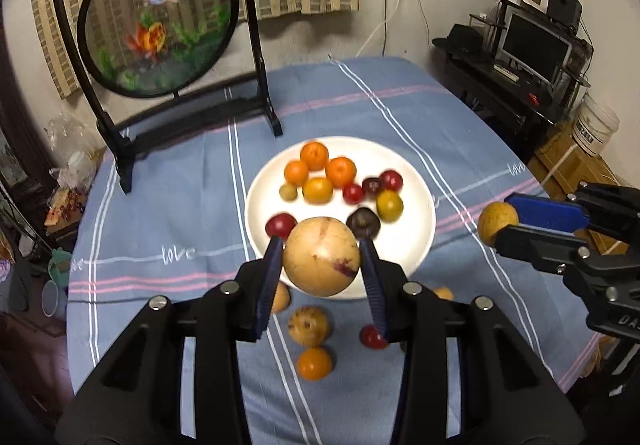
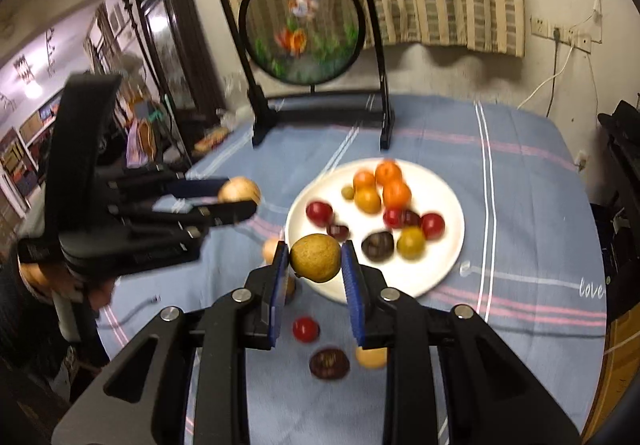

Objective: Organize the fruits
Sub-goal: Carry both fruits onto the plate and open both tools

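Tongs both gripped fruit: left gripper [image 1: 322, 265] held a pale fruit [image 1: 322, 257], right gripper [image 2: 316, 265] a brownish, probably russet one [image 2: 316, 257]; you needed gentle release over the plate [image 1: 416, 245].

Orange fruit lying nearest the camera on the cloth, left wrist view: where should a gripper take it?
Grip the orange fruit across its widest middle, coming from above. It is round, sits alone on the tablecloth, and its neighbours stand clear of both sides.

One white plate [image 1: 416, 181] sits on the table [image 1: 180, 181]. On it lie three orange tangerines [image 1: 314, 155], two yellow-orange fruits [image 1: 317, 189], one small greenish fruit [image 1: 288, 191], three red ones [image 1: 353, 193], and two dark purple ones [image 1: 363, 222]. Each of the two grippers carries one tan fruit [image 1: 322, 262].
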`<state>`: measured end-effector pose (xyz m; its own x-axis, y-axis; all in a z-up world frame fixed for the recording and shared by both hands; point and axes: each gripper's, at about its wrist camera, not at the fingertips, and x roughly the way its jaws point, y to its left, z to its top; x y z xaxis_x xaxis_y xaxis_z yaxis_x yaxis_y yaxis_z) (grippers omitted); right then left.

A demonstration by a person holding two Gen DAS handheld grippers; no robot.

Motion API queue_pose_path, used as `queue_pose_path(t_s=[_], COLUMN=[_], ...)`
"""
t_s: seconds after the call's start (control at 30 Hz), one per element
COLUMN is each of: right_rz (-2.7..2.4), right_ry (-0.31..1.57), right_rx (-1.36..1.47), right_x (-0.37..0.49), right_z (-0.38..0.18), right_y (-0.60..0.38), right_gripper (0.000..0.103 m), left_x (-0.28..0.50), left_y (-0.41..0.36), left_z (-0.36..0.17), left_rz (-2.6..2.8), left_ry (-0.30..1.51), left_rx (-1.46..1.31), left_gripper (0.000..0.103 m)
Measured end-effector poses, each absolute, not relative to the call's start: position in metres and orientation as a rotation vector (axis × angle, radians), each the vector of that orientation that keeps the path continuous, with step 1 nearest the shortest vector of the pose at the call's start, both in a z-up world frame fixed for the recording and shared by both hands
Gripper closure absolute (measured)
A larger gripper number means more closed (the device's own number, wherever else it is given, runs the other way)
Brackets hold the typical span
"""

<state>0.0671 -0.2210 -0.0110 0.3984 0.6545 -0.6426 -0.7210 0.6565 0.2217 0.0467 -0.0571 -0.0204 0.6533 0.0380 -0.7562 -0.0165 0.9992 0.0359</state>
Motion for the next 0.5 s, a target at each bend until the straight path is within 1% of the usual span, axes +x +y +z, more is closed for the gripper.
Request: queue_pose_path(t_s=[0.2,0.5], right_rz=[0.864,0.863], right_ry=[0.742,0.760], right_rx=[-0.073,-0.068], right_x=[0.081,0.089], right_z=[-0.001,-0.006], right_y=[-0.213,-0.204], right_gripper=[0.076,0.076], left_x=[0.061,0.079], left_y=[-0.057,-0.046], left_z=[-0.019,-0.028], left_rz=[0.055,0.095], left_ry=[0.853,0.872], left_rx=[0.019,-0.006], left_gripper=[0.063,0.063])
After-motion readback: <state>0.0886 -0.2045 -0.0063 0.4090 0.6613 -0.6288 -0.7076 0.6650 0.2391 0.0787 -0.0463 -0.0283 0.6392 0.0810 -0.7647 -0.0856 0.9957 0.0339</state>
